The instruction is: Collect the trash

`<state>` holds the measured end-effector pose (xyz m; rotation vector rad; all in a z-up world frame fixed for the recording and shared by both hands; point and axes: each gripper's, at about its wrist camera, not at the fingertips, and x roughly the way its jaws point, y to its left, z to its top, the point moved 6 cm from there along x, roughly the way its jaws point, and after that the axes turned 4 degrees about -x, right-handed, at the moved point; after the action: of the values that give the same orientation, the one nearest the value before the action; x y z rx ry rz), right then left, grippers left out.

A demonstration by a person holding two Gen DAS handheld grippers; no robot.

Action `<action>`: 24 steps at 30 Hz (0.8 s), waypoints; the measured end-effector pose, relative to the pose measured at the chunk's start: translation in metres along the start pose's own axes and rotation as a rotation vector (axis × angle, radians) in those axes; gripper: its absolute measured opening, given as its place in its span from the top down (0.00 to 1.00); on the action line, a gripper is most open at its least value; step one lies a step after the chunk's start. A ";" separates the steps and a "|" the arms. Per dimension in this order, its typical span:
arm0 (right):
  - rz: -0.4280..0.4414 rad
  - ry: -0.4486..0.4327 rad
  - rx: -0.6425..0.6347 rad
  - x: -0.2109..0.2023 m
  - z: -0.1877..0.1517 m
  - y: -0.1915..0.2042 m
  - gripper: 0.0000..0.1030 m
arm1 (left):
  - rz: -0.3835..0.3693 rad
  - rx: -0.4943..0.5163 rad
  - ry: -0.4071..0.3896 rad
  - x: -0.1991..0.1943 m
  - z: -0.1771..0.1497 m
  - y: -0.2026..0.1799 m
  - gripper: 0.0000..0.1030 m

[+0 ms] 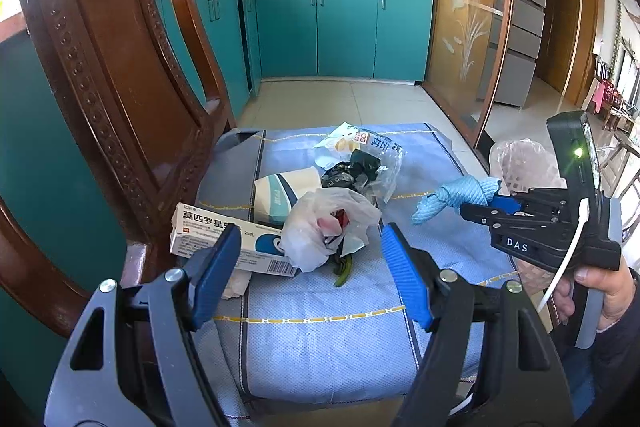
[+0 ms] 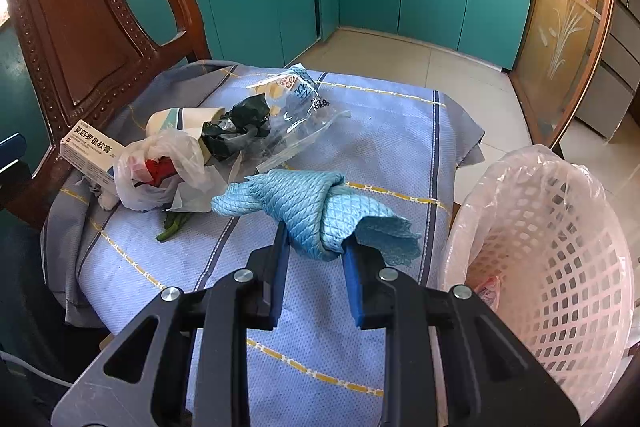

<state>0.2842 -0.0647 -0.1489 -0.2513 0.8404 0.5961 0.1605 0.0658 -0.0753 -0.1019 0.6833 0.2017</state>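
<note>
Progress: early. Right gripper (image 2: 314, 247) has its pads clamped on a blue cloth (image 2: 308, 209), lifted off the cushion (image 2: 360, 155), with the bin (image 2: 560, 247) just to its right. Left gripper (image 1: 310, 255) hangs with jaws wide and nothing between them, the pile directly ahead of its tips. One pale scrap seems to lie in the bin already, though the mesh blurs it. Left on the cushion: one box (image 2: 90, 153), one white bag (image 2: 160, 167), one cup (image 2: 180, 121), one black wrapper (image 2: 236, 131), one clear packet (image 2: 296, 107), one green stem (image 2: 172, 225). One bin, one cloth, two grippers.
</note>
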 end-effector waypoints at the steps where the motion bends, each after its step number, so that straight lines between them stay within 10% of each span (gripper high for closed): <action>1: 0.002 -0.001 0.003 -0.001 -0.001 0.000 0.74 | 0.001 0.000 0.001 0.001 0.000 0.000 0.28; 24: 0.028 0.001 -0.010 -0.008 -0.012 0.011 0.74 | -0.006 -0.006 0.029 0.016 -0.009 0.002 0.25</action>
<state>0.2668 -0.0640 -0.1504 -0.2492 0.8436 0.6259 0.1670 0.0683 -0.0924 -0.1130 0.7114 0.1967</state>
